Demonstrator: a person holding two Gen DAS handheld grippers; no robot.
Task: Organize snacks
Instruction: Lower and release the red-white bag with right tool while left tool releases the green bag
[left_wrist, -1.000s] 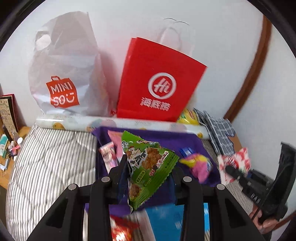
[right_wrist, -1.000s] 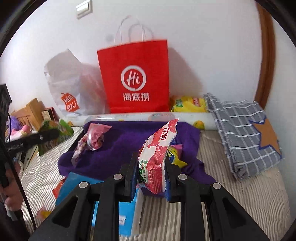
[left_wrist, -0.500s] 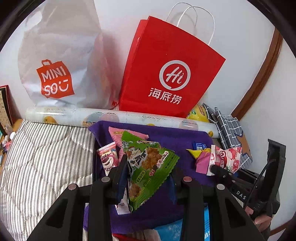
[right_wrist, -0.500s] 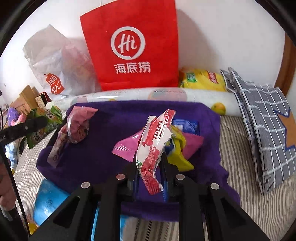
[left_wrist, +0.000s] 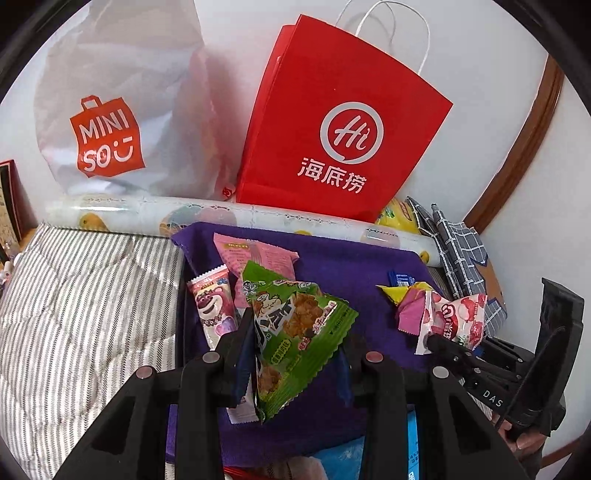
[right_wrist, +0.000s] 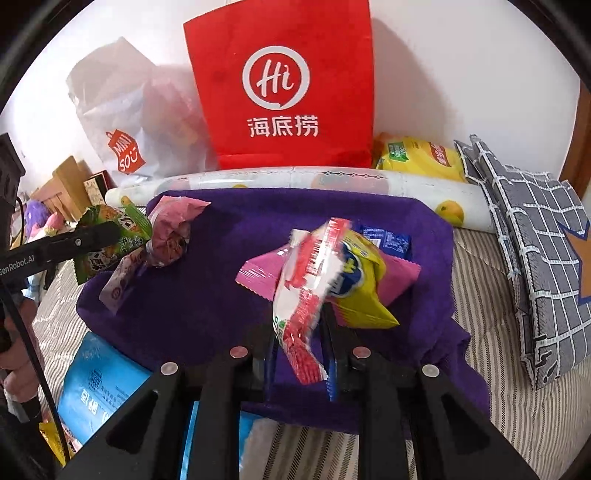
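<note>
My left gripper (left_wrist: 295, 354) is shut on a green snack packet (left_wrist: 295, 332) and holds it above the left part of a purple cloth (left_wrist: 347, 266). Pink packets (left_wrist: 255, 258) and a strawberry-bear packet (left_wrist: 212, 302) lie on the cloth beneath it. My right gripper (right_wrist: 301, 332) is shut on a red-and-white snack packet (right_wrist: 306, 288) above a pile of yellow (right_wrist: 362, 288), pink and blue packets (right_wrist: 391, 240) on the cloth (right_wrist: 221, 295). The right gripper with its packet shows in the left wrist view (left_wrist: 454, 321). The left gripper shows in the right wrist view (right_wrist: 99, 236).
A red paper bag (right_wrist: 280, 92) and a white Miniso plastic bag (right_wrist: 129, 122) stand against the wall behind a rolled printed sheet (right_wrist: 295, 182). A yellow pack (right_wrist: 421, 157) and grey checked cushion (right_wrist: 535, 240) lie at right. A blue pouch (right_wrist: 99, 391) lies on the striped bedding (left_wrist: 74, 314).
Both grippers have moved forward and lower over the purple cloth, each still holding its packet. The bags at the wall look closer.
</note>
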